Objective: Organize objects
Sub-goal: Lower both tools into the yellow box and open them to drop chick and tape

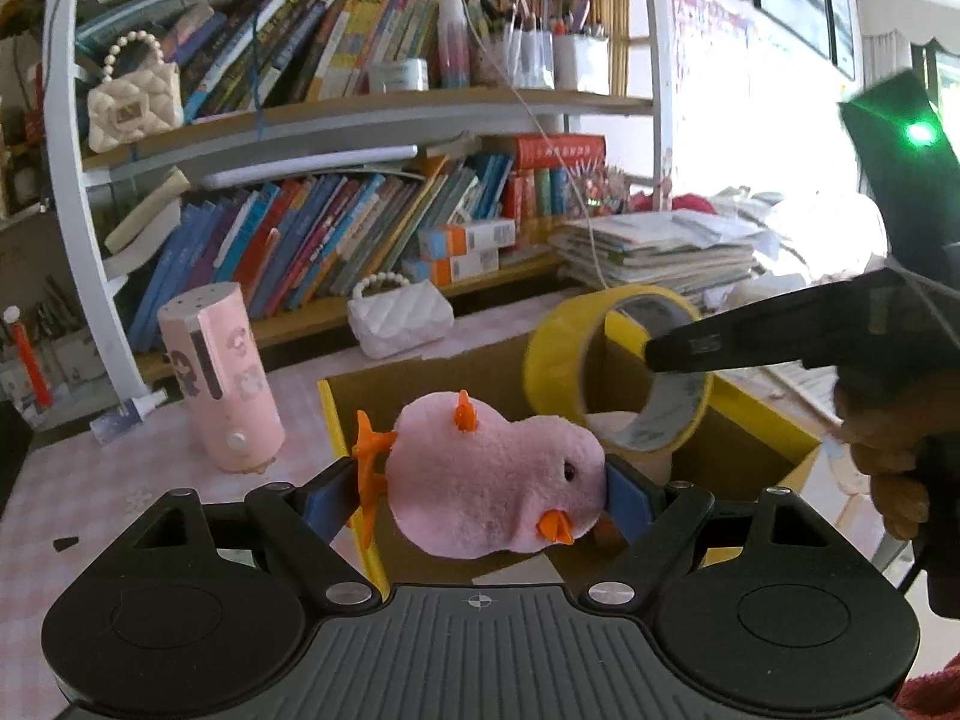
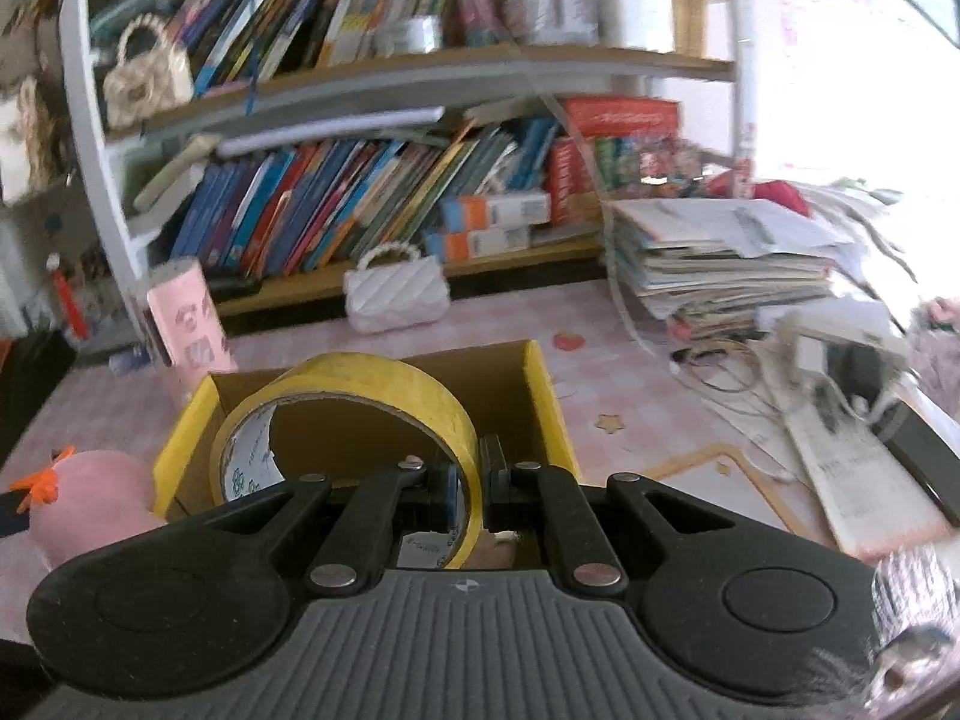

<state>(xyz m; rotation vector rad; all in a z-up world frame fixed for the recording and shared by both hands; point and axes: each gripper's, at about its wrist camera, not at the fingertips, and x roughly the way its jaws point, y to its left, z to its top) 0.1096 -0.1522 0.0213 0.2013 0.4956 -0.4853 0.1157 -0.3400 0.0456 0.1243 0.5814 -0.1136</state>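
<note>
A pink plush duck (image 1: 492, 480) with orange beak and feet is clamped between the blue pads of my left gripper (image 1: 480, 492), held just above the near edge of an open cardboard box with yellow rims (image 1: 774, 420). My right gripper (image 2: 474, 492) is shut on the wall of a yellow tape roll (image 2: 360, 384), holding it over the same box (image 2: 540, 384). In the left wrist view the tape roll (image 1: 558, 354) hangs at the right with the right gripper's black fingers (image 1: 690, 354) through it. The duck (image 2: 90, 492) shows at the left edge of the right wrist view.
A pink cylindrical device (image 1: 222, 384) stands left of the box on the pink checked tabletop (image 1: 78, 480). A white quilted purse (image 1: 402, 318) sits behind the box. Bookshelves (image 1: 360, 108) fill the back; stacked papers (image 2: 732, 258) and cables (image 2: 738, 372) lie to the right.
</note>
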